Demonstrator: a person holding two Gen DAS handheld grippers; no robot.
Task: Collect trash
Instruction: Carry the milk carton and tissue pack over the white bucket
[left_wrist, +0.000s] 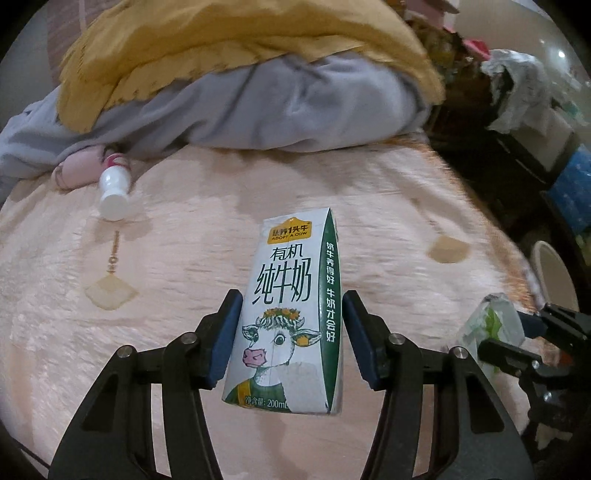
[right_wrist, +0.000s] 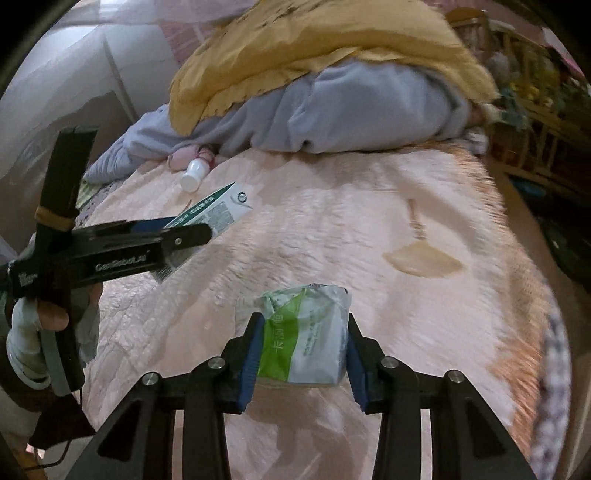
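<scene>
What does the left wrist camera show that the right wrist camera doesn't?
Only the left wrist view shows the milk carton's printed cow front, held in the left gripper. Only the right wrist view shows the gloved hand holding that gripper from the side. Both show the small white bottle lying on the pink bedspread, and the green-and-white packet clamped in the right gripper.

Beyond the left gripper (left_wrist: 291, 325), the small white bottle (left_wrist: 112, 192) has its far end tucked under the grey bedding (left_wrist: 258, 107). Off to its right, the shelf clutter (left_wrist: 517, 96) smears into blur. Left of the right gripper (right_wrist: 301, 354), a gloved hand (right_wrist: 33, 332) runs off the frame edge.
</scene>
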